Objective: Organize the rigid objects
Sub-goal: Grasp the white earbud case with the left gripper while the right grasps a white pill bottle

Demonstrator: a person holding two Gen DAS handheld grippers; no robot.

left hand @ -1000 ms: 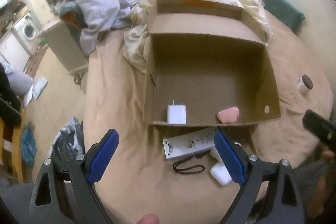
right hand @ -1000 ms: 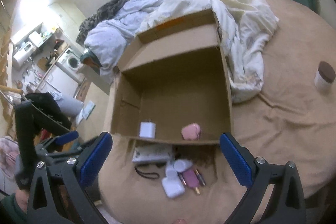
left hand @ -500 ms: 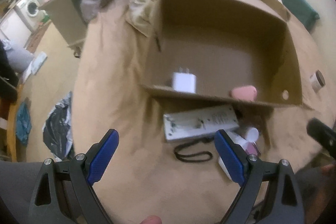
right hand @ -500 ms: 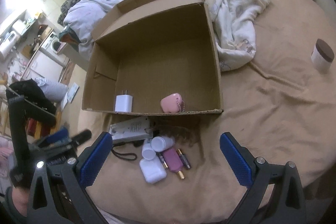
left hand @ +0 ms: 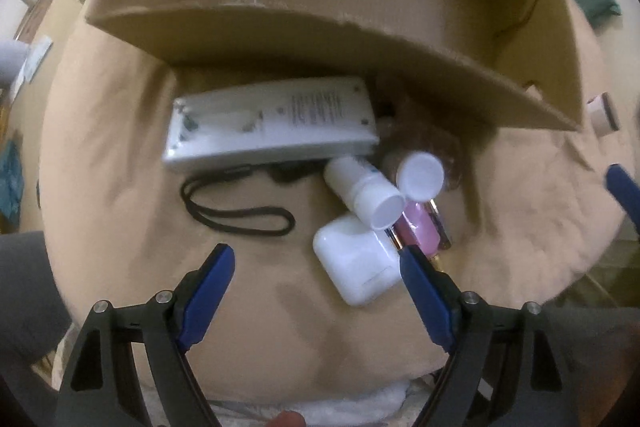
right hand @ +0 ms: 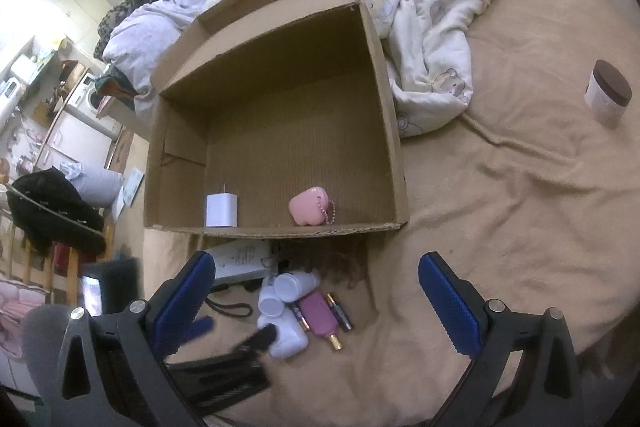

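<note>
An open cardboard box (right hand: 396, 131) lies on the bed, holding a white charger (right hand: 221, 209) and a pink case (right hand: 310, 205). In front of it lies a pile: a white power strip (left hand: 272, 123), a black strap (left hand: 236, 211), two white bottles (left hand: 364, 193), a white earbud case (left hand: 360, 267), a pink item (left hand: 418, 233) and batteries (right hand: 339, 311). My left gripper (left hand: 316, 267) is open, low over the pile, its right finger beside the earbud case. My right gripper (right hand: 316, 287) is open, higher up, empty.
A brown-lidded jar (right hand: 608, 91) stands on the tan bedcover (right hand: 500, 207) to the right. Crumpled bedding (right hand: 420, 27) lies behind the box. The bed's edge runs at the left, with floor and furniture (right hand: 52, 187) beyond.
My left gripper has dropped down and forward to the pile in front of the box. My right gripper has moved slightly closer to the box.
</note>
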